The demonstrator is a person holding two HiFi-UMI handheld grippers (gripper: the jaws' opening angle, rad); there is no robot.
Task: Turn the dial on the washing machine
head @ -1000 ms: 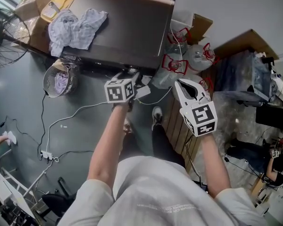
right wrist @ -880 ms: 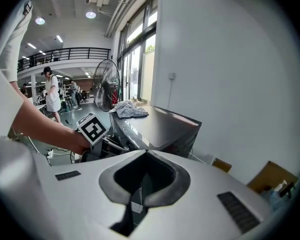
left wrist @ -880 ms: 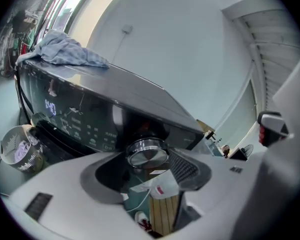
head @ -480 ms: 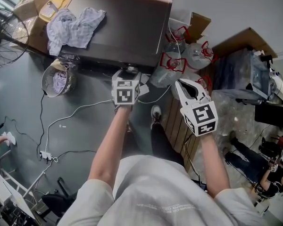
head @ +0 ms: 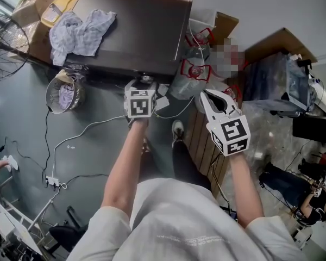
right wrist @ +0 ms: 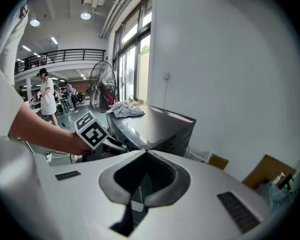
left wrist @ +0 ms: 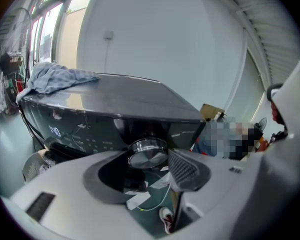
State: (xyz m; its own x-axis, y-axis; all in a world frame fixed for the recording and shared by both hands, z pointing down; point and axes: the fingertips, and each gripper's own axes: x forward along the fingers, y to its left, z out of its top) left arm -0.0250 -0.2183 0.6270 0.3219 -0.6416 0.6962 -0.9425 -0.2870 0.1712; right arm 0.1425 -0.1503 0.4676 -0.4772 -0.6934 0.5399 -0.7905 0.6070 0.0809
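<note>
Right now the left gripper (head: 144, 85) is up against the front of the washing machine (head: 136, 26), at the right-hand end of its dark control panel. In the left gripper view the dial (left wrist: 147, 152), a round knob with a shiny metal face, sits squarely between the two jaws. The ribbed pad (left wrist: 183, 170) on the right lies against the knob's right edge and the dark jaw on the left curves round its other side. The jaws have just been closing, and they now clamp the dial. From the head view the knob peeks out just beyond the left gripper's marker cube (head: 140, 104), under the lip of the machine's flat lid.

The right gripper (right wrist: 146, 153) hangs in the air well off to the right of the machine, its jaw tips pressed together with nothing between them.

As for writing, a small lit display (left wrist: 55, 130) glows pale blue on the panel left of the dial, too blurred to read. The cube carries black-and-white square code patterns, no words. A crumpled grey cloth (head: 79, 29) lies on the lid's far left corner.
</note>
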